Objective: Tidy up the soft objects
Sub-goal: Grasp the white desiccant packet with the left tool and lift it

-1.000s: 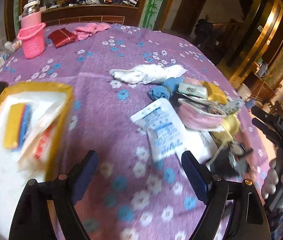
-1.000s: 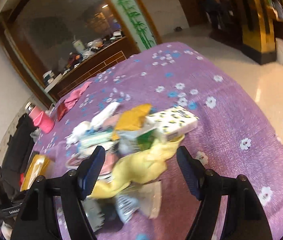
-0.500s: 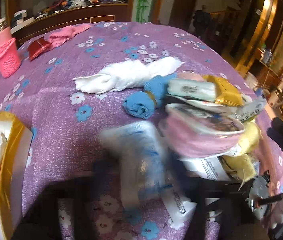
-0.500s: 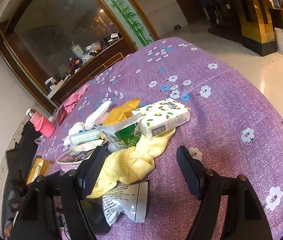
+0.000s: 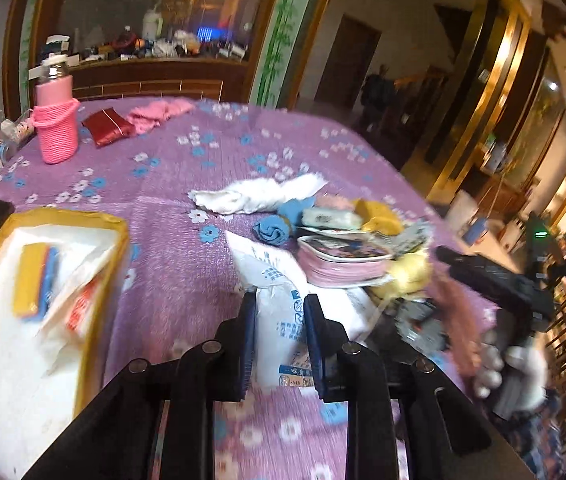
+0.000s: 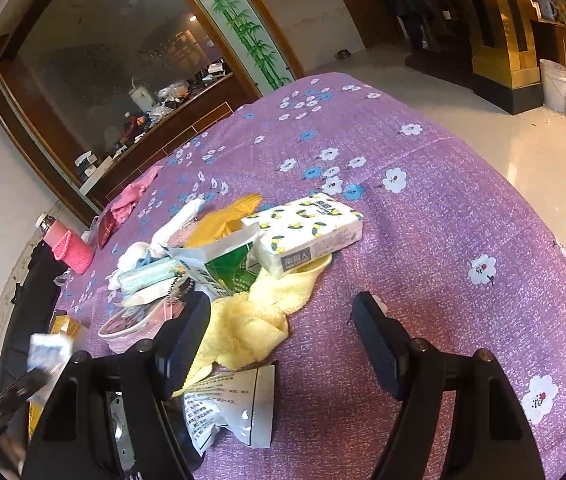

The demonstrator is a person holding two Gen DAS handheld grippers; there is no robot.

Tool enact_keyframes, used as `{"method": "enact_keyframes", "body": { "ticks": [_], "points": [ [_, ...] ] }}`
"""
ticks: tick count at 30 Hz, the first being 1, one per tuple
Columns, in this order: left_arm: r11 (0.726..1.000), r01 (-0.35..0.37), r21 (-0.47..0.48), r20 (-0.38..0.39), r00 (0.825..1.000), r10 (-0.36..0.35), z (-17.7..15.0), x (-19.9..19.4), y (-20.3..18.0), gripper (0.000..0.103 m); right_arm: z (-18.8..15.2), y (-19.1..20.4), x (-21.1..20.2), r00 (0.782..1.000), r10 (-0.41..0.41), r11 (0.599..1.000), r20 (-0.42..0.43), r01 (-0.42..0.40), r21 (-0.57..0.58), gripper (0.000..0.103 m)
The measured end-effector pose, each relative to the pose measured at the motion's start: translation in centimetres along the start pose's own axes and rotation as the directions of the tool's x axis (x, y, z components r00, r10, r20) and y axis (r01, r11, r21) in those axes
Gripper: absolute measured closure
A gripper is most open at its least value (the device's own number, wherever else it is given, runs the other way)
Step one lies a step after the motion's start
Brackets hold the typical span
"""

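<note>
Jaws of the left gripper are closing on the white packet, seemingly lifted; the right gripper is spread beside the yellow cloth

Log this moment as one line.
left tool: closing on white blue-printed plastic pouch | right tool: open, over yellow towel

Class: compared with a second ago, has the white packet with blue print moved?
Yes. The white packet is now between the closing left hand-held gripper pads, nearer the yellow-rimmed tray.
</note>
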State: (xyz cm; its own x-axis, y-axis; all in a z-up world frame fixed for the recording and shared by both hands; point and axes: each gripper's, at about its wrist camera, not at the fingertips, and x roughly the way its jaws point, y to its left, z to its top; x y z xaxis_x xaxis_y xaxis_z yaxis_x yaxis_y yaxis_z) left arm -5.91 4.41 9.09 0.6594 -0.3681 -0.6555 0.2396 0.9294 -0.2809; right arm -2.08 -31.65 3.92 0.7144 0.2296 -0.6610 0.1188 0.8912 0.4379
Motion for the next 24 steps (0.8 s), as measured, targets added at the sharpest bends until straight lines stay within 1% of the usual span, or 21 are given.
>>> {"method": "enact_keyframes", "body": {
  "ticks": [4, 6, 9, 10, 12, 13, 14, 16, 17, 19, 22, 24],
  "points": [
    [0.998, 0.047, -0.047, 0.059, 0.997, -0.044, -1.3, -3.5, 1.2, 0.08, 0.0, -0.2, 0.1, 1.0, -0.013, 1.0, -0.001, 0.013, 0.005, 0.03],
    [0.997, 0.05, -0.06, 0.092, 0.995, -0.044, -2.0, -5.2, 2.1, 0.082, 0.1, -0.3, 0.0, 1.0, -0.021, 1.0, 0.006, 0.021, 0.009, 0.03],
    [0.996, 0.053, -0.065, 0.112, 0.993, -0.046, -2.5, -6.7, 3.2, 0.082, 0.3, -0.3, -0.4, 1.0, -0.025, 1.0, 0.019, 0.025, 0.015, 0.03],
    [0.997, 0.052, -0.063, 0.118, 0.992, -0.044, -2.6, -7.1, 3.6, 0.085, 0.4, -0.1, -0.5, 1.0, -0.023, 1.0, 0.017, 0.023, 0.015, 0.03],
    [0.997, 0.052, -0.064, 0.137, 0.99, -0.043, -2.7, -8.0, 4.3, 0.085, 0.4, 0.7, -1.2, 1.0, 0.004, 1.0, 0.008, -0.004, 0.011, 0.03],
    [0.996, 0.053, -0.065, 0.146, 0.988, -0.043, -2.9, -8.4, 4.5, 0.085, 0.4, 1.5, -1.7, 1.0, 0.031, 1.0, -0.003, -0.031, -0.003, 0.03],
    [0.996, 0.057, -0.066, 0.156, 0.987, -0.046, -3.0, -8.8, 4.8, 0.085, 0.4, 2.5, -2.0, 0.999, 0.05, 0.998, -0.017, -0.051, -0.03, 0.03],
    [0.995, 0.067, -0.071, 0.169, 0.984, -0.054, -3.2, -9.1, 5.1, 0.085, 0.6, 5.2, -2.4, 0.996, 0.064, 0.991, -0.06, -0.07, -0.116, 0.03],
    [0.995, 0.073, -0.074, 0.173, 0.983, -0.06, -3.2, -9.2, 5.3, 0.085, 0.7, 7.2, -2.2, 0.992, 0.066, 0.98, -0.104, -0.084, -0.179, 0.03],
    [0.993, 0.087, -0.085, 0.181, 0.981, -0.071, -3.5, -9.4, 5.7, 0.085, 0.7, 10.2, -1.6, 0.984, 0.058, 0.96, -0.169, -0.102, -0.262, 0.03],
    [0.989, 0.102, -0.103, 0.196, 0.977, -0.081, -3.7, -10.1, 6.6, 0.085, 0.5, 13.7, 0.2, 0.969, -0.011, 0.93, -0.247, -0.081, -0.358, 0.03],
    [0.988, 0.106, -0.115, 0.209, 0.975, -0.081, -3.8, -10.8, 7.3, 0.085, 0.2, 15.6, 1.7, 0.96, -0.091, 0.904, -0.264, -0.032, -0.427, 0.03]
  ]
}}
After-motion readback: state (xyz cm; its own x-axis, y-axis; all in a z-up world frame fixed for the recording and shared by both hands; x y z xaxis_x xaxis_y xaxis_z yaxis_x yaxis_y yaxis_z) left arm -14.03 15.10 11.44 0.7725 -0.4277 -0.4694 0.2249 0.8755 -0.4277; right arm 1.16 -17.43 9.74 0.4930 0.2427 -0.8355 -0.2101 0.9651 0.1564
